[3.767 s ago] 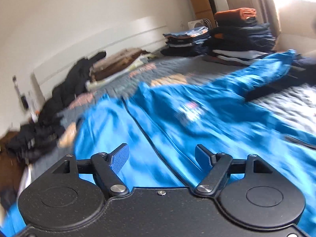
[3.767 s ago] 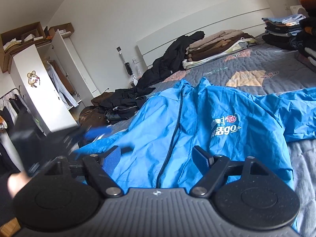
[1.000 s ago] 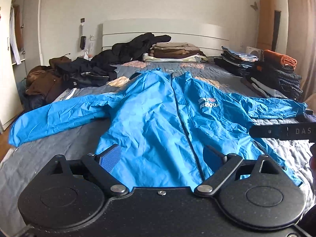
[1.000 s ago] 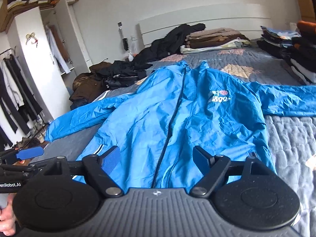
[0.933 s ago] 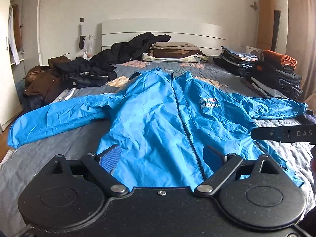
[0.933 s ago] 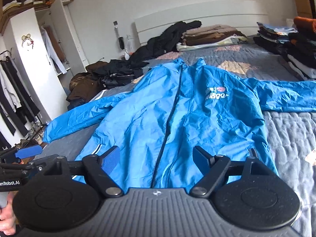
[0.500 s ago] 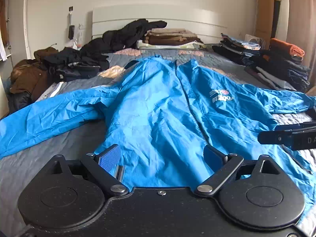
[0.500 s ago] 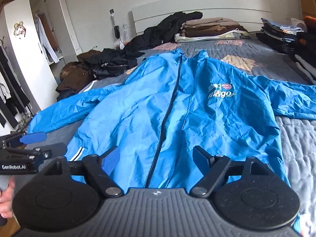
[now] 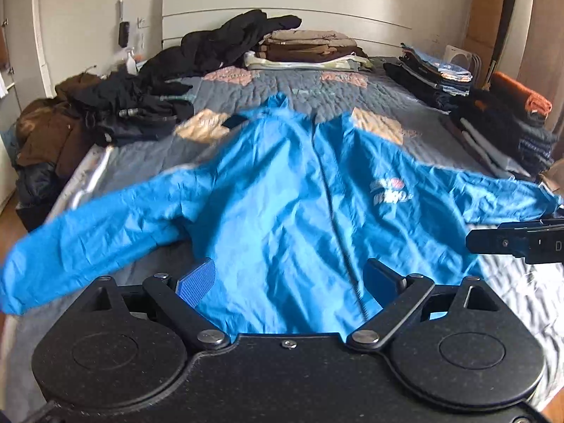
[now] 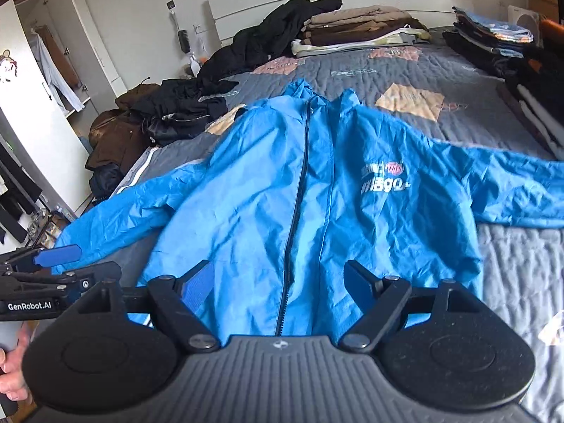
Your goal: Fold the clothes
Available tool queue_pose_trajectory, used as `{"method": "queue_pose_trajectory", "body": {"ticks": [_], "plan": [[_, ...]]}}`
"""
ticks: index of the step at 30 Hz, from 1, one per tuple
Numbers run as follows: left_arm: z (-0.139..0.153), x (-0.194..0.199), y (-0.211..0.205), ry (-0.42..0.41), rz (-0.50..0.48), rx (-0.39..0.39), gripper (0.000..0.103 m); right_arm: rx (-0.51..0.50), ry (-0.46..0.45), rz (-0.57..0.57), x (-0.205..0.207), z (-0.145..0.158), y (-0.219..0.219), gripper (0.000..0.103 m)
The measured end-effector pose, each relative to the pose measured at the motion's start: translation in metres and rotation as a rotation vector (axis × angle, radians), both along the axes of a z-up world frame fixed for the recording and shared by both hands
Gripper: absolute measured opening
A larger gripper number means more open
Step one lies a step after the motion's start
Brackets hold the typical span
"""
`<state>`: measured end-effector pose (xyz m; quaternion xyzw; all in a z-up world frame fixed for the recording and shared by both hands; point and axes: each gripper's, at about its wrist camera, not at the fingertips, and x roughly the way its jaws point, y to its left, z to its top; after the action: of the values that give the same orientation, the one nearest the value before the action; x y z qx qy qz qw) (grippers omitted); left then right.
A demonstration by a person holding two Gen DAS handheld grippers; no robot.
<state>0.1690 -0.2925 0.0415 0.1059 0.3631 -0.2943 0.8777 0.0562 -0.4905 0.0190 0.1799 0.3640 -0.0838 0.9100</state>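
Both of your tongs came closer to the blue jacket (image 9: 282, 211) than a second before, and they looked down on it more steeply. The jacket lay flat on the bed (image 9: 317, 95), front side up and zipped, with its collar at the far end and its hem at the near end. One sleeve (image 9: 88, 232) stretched out to the left and the other sleeve (image 10: 511, 190) stretched out to the right.

Your left tongs (image 9: 289, 278) were wide and held nothing. Your right tongs (image 10: 278, 282) were wide too, and also held nothing. Both hung over the near hem, close to the zipper (image 10: 296, 208) in the middle. No pad was pressing on the cloth.

The jacket was spread out, but I think no fold had been made yet. The next good step looked like folding a sleeve in. To do that well, you had to move each tongs out to a sleeve end, not stay in the middle. Pinch only the thin cloth, not the bed cover under it. This cloth looked slippery and light, so a slow lift would keep it from sliding. Lay the sleeve across the chest and keep the edge straight.

At the far end sat a dark pile of clothes (image 9: 225, 42) and a folded stack (image 9: 310, 46). More folded clothes (image 9: 493, 116) lay along the right side, well apart from the jacket.
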Motion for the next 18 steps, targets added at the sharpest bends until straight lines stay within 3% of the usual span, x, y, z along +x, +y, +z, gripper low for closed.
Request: {"method": "queue_pose_trajectory", "body": {"ticks": [9, 18], "plan": [[0.116, -0.007, -0.023, 0.023, 0.018, 0.030, 0.090, 0.006, 0.026, 0.016, -0.015, 0.134, -0.021, 0.080], [0.179, -0.010, -0.068, 0.031, 0.146, 0.077, 0.090, -0.007, 0.031, 0.115, -0.017, 0.211, -0.078, 0.080]]}}
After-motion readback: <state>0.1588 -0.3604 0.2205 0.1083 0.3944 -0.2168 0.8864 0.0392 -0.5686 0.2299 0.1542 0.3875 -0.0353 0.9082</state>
